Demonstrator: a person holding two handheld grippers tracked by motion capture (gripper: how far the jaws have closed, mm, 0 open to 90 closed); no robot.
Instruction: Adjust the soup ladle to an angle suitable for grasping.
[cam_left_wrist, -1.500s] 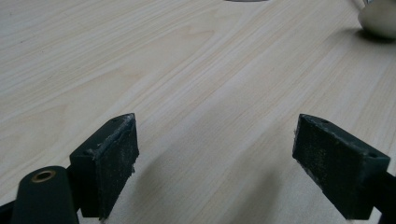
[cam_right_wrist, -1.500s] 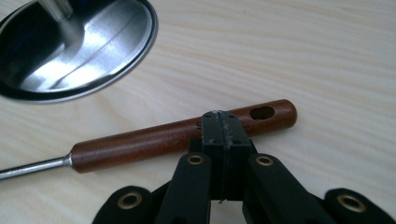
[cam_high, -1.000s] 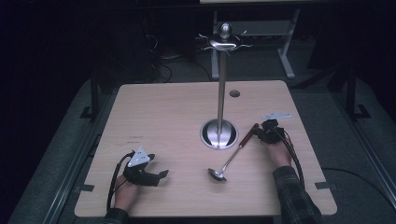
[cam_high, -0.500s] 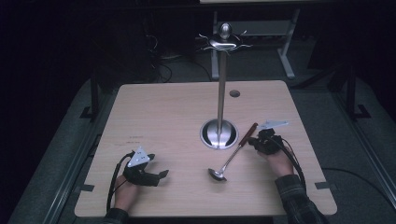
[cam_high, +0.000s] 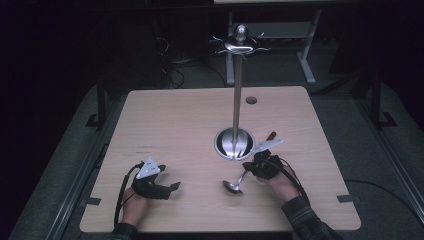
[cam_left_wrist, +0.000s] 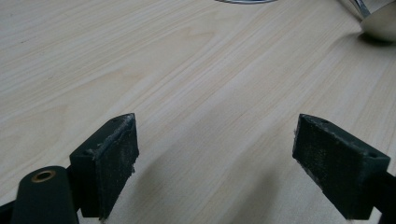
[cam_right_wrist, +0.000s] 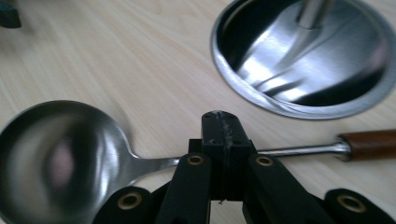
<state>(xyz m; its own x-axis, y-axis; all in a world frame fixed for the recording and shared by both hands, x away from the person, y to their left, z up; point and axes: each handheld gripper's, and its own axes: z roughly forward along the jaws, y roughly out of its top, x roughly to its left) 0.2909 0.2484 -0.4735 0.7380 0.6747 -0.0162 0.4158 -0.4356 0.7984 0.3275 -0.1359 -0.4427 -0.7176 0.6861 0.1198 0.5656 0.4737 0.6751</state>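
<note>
Since the earlier frame the right tool (cam_high: 252, 169) has slid in from the far right of the surface (cam_high: 175, 120) toward the middle of the ladle (cam_high: 239, 181), while the left tool (cam_high: 167, 189) stays put at the near left. Largest first: the wooden surface carries a tall steel utensil stand (cam_high: 237, 100) with a round base (cam_right_wrist: 303, 60) and hooked top, well clear of the left hand. The ladle lies flat just beside that base, bowl (cam_right_wrist: 56, 154) toward the person, wooden handle end (cam_right_wrist: 369, 143) pointing away. Step in hand looks like the grab on the ladle, probably for hanging it on the stand. In the right gripper view the right tool's jaws are pressed together at the tips right over the thin steel shaft; whether the shaft is actually pinched or just sits behind them cannot be told. Left tool is spread wide in its own view, nothing between the pads (cam_left_wrist: 112, 163), only bare wood. Next move likely needs a confirmed grip on the shaft, then a lift and tilt toward the hooks.
</note>
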